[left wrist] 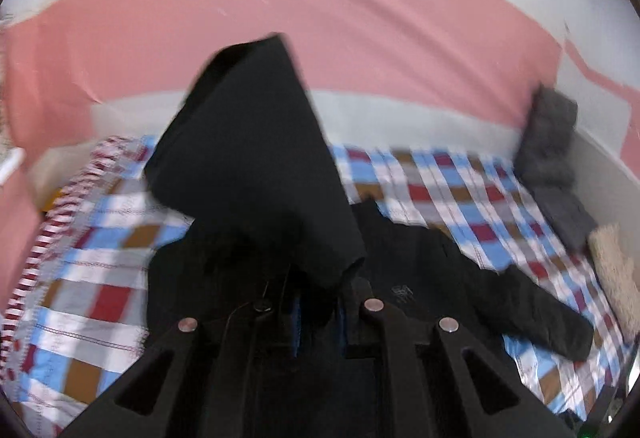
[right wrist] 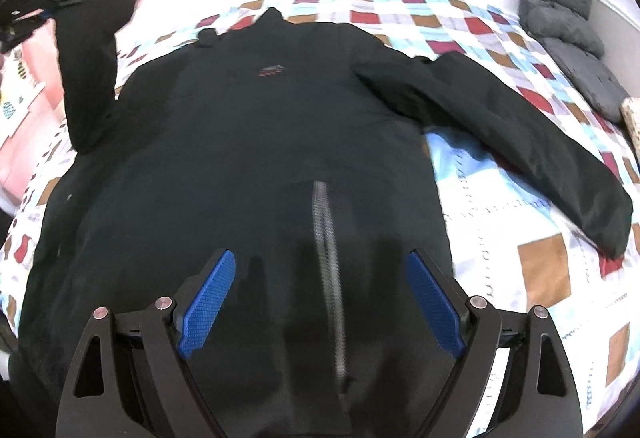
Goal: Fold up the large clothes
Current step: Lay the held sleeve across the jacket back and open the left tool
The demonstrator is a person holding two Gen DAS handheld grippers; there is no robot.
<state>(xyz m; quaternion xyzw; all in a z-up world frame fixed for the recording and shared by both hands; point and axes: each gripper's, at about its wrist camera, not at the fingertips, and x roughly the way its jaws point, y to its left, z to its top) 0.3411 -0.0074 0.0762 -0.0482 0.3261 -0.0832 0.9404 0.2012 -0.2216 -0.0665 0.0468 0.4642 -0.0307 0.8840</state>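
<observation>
A large black jacket (right wrist: 248, 141) lies spread front-up on a checked bedsheet (right wrist: 512, 230), with its zip (right wrist: 328, 262) running down the middle. My left gripper (left wrist: 318, 312) is shut on the jacket's left sleeve (left wrist: 256, 165), which stands lifted above the bed. In the right wrist view that gripper (right wrist: 38, 3) shows at the far left, holding the raised sleeve (right wrist: 86, 69). The other sleeve (right wrist: 504, 141) lies flat, stretched out to the right. My right gripper (right wrist: 320, 302) hovers open over the jacket's lower front, its blue pads (right wrist: 208, 302) wide apart with nothing between them.
A grey quilted cushion (right wrist: 560, 9) leans against the wall at the bed's far right corner, also visible as the cushion (left wrist: 548, 141) in the left wrist view. A cream fluffy item (left wrist: 612, 270) lies beside it. Pink wall panelling (left wrist: 320, 17) runs behind the bed.
</observation>
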